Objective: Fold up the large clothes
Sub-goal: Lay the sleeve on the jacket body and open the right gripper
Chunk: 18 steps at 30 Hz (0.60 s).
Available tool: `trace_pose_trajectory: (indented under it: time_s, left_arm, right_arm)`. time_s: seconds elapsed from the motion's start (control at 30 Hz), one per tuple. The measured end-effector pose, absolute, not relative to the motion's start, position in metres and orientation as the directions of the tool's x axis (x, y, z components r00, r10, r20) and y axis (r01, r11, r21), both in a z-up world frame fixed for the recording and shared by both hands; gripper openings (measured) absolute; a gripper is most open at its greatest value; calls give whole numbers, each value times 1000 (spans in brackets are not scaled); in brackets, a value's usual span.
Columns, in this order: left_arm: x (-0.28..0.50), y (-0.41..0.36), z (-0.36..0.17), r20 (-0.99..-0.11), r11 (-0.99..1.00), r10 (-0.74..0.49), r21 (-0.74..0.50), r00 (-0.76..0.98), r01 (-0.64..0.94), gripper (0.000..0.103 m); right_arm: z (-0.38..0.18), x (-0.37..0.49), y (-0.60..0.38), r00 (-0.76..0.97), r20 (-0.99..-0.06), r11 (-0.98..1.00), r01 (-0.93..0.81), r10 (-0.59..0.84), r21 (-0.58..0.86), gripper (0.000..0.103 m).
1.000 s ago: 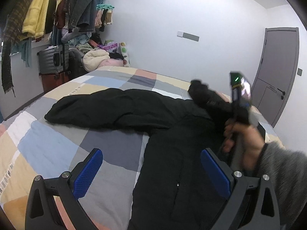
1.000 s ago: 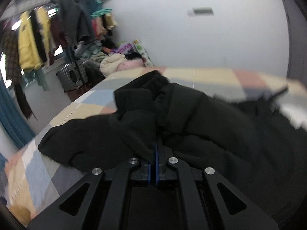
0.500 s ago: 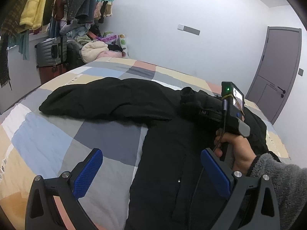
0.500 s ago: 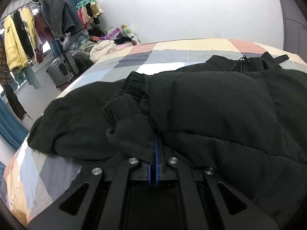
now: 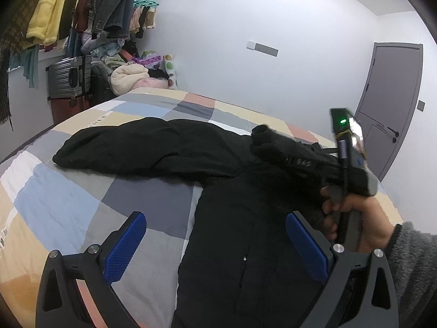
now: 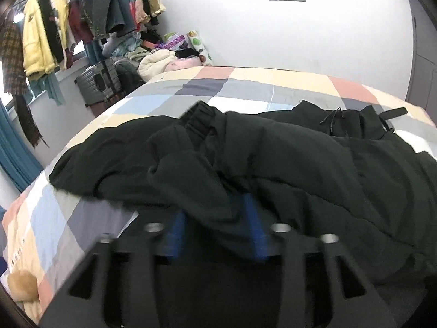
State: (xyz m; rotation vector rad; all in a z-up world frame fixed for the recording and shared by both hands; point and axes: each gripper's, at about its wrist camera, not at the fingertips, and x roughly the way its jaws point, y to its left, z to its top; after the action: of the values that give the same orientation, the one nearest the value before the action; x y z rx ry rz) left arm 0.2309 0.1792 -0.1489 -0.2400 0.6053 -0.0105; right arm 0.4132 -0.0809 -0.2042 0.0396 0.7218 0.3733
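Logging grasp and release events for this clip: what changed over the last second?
The right gripper carried the sleeve across onto the black coat and opened; its blue fingers, shut on the fabric a second ago, now stand apart with cloth lying loose between them. The left gripper stayed open above the bed, and the other sleeve stayed spread out.

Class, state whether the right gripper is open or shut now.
Open: right gripper shows blue pads apart, black coat sleeve between.
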Motion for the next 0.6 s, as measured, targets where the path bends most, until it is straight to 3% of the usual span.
trace_pose_trajectory:
  time_s: [0.03,0.2,0.6]
  left_arm:
    - [230,178,-149,-561,972,-81,-227,824,-59,103]
    - [225,176,-146,-546,973,-72,-222,835,-60,103]
    - [207,151,-140,-550,979,-89,-202,830,-29,103]
  right_arm:
    - [-199,409,-84,702,-621,933,-318,350,167,74]
    - [-173,392,-110,733,-580,935,-278,355,222,74]
    - [-121,301,-178,845,-488,976,-179,219,127,74]
